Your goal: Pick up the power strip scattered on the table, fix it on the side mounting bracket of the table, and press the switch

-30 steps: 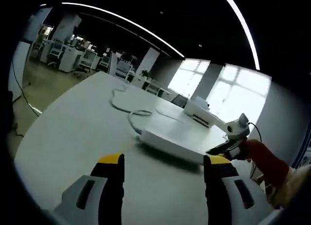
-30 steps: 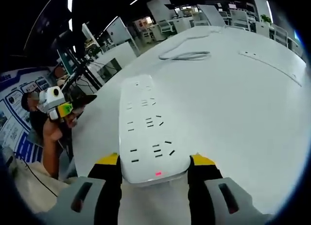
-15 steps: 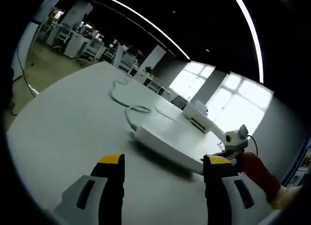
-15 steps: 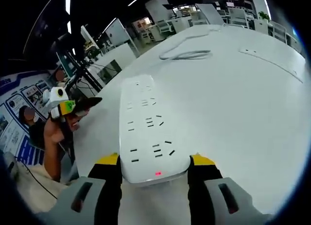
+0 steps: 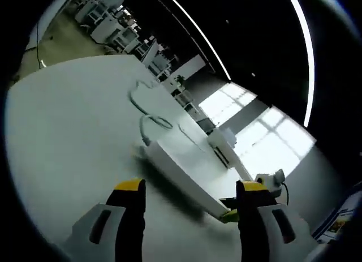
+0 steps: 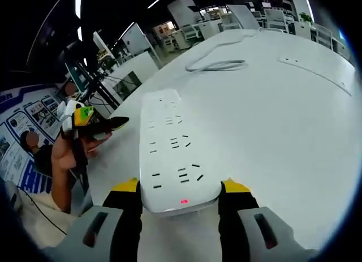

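A white power strip is clamped at its near end between the yellow-tipped jaws of the right gripper, held just above a large white table; a small red light glows on the gripped end. Its white cable lies looped farther along the tabletop. In the left gripper view, the left gripper hangs over the table with its jaws spread and nothing between them, the strip lying beyond them. The pickup looks done. Fixing the strip onto the side mounting bracket and pressing the switch are not yet done, and no bracket can be made out.
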